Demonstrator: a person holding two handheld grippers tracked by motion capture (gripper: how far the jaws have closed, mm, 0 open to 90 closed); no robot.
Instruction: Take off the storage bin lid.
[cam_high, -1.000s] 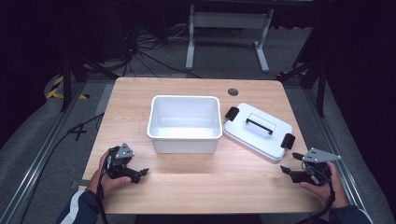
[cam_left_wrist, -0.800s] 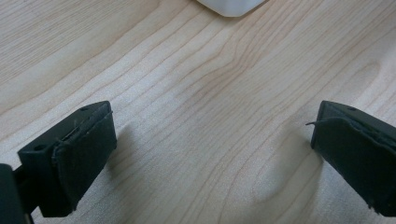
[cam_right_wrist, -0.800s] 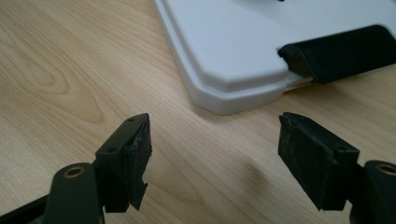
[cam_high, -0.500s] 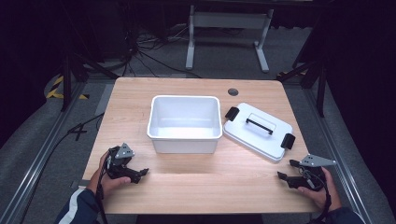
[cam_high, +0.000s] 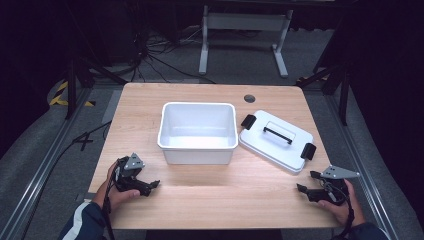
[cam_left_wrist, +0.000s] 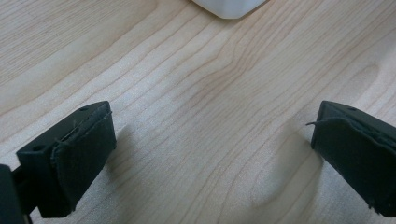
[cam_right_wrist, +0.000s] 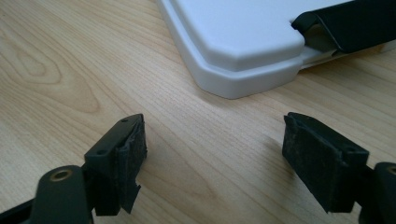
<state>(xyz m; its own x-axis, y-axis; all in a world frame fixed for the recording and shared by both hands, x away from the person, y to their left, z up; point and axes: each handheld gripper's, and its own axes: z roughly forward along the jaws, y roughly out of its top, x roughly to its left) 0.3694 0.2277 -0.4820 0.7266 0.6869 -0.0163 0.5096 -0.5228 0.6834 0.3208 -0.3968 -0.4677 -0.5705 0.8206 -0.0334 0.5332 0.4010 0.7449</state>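
Observation:
An open white bin (cam_high: 197, 106) stands mid-table, empty inside. Its white lid (cam_high: 276, 140), with a black handle and black latches, lies flat to the right of it. My left gripper (cam_high: 152, 185) rests on the wood near the front left, open, with bare table between its pads (cam_left_wrist: 84, 149); the bin's corner (cam_left_wrist: 229, 7) lies just ahead. My right gripper (cam_high: 306, 181) sits at the front right, just short of the lid's near corner (cam_right_wrist: 233, 42). Its jaws have just been opening and stand wide with nothing between them. A black latch (cam_right_wrist: 345, 25) shows on the lid.
The wooden table (cam_high: 210, 200) has a round cable hole (cam_high: 249, 98) near its far edge. Beyond it are a grey floor, cables and a metal stand (cam_high: 245, 30). Dark frame rails run along both sides.
My right hand has shifted slightly left and toward the table's near edge. The left hand, bin and lid have not moved.

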